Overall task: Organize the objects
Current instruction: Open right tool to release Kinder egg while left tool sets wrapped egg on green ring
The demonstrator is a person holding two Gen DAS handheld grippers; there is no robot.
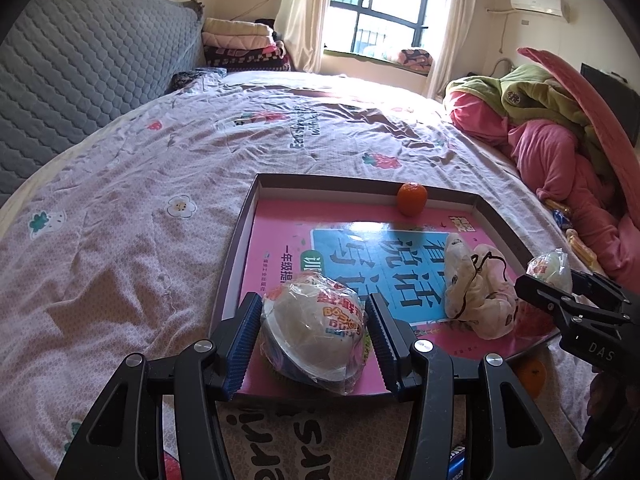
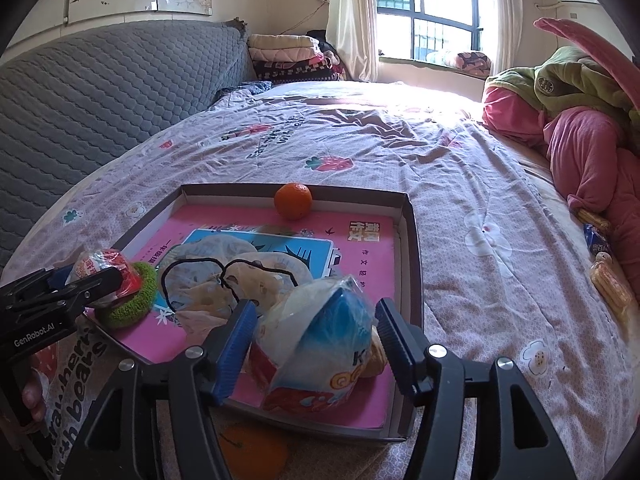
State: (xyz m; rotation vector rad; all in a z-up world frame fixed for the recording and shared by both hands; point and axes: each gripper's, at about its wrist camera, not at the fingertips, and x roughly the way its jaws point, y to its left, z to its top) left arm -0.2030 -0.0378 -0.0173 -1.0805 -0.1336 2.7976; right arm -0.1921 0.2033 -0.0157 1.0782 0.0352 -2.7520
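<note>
plastic crinkle is the thing to mind in the left wrist view: the left claw straddles a wrapped egg-shaped snack lying at the near left corner of the shallow box tray on the bed. its ribbed blue pads sit right against the film on both sides, but whether they press i cannot tell. this snack looks light, with a hard rounded shell under loose, slick wrapping, so it would likely squirm or roll unless taken across its widest middle, not by the film ends. farther in the tray lie a small orange at the far wall and a soft cloth bundle with a black cord; at the right edge the other claw appears with a second wrapped snack.

in the right wrist view, the right claw stands fairly wide around a blue-and-white wrapped snack resting in the tray's near right part; a gap shows on the right pad's side, so it looks let go, not gripped. same handling, by my judgement: light, slippery wrap, firm core, best pinched at its belly. left of it, the left claw reaches beside a green ring under its snack. another orange lies on the bed below the tray.
</note>
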